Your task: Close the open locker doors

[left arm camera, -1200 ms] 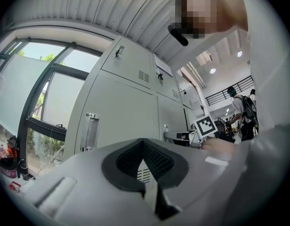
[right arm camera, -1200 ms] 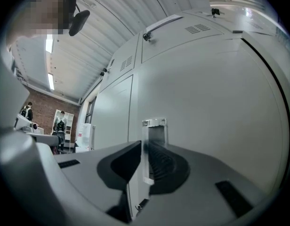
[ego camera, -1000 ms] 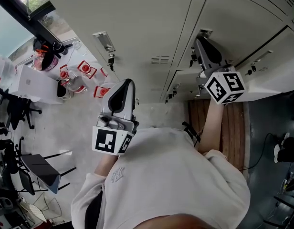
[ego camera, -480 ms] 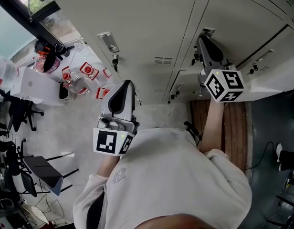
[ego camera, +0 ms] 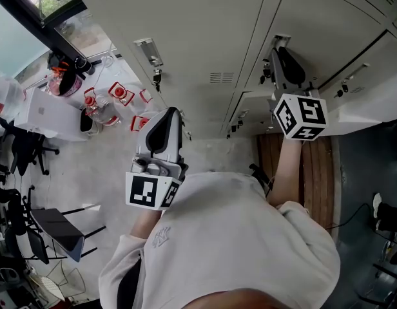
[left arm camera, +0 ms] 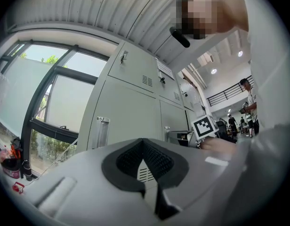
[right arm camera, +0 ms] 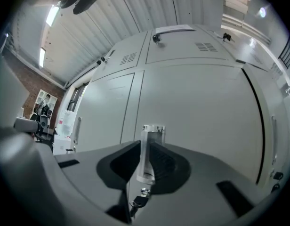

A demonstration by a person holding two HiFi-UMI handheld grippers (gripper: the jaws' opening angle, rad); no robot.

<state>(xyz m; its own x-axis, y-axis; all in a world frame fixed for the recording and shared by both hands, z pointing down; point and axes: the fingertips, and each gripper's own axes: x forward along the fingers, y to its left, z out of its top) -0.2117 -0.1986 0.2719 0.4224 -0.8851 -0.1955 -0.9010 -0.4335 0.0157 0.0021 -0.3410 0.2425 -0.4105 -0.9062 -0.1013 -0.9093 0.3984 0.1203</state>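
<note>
Grey metal lockers [ego camera: 205,24] fill the wall ahead. My right gripper [ego camera: 280,50] reaches up to one door's upright metal handle [ego camera: 280,42]. In the right gripper view that handle [right arm camera: 148,145] stands between the two black pads, and my right gripper [right arm camera: 147,155] is shut on it; a key [right arm camera: 137,202] hangs just below. A dark gap [right arm camera: 259,121] runs down this door's right edge. My left gripper [ego camera: 169,113] hangs lower at chest height, shut and holding nothing, apart from the lockers. In the left gripper view an open lower compartment [left arm camera: 181,136] shows beside the right gripper's marker cube [left arm camera: 204,125].
Another handle [ego camera: 147,51] with a key [ego camera: 157,78] sits on the locker to the left. A white table [ego camera: 47,114] with red-capped bottles [ego camera: 116,93] stands by the window. Office chairs [ego camera: 53,227] are lower left. A white open door panel [ego camera: 369,111] juts out at right.
My right gripper has rolled a little on the handle, its marker cube shifting slightly. The left gripper has stayed where it was.
</note>
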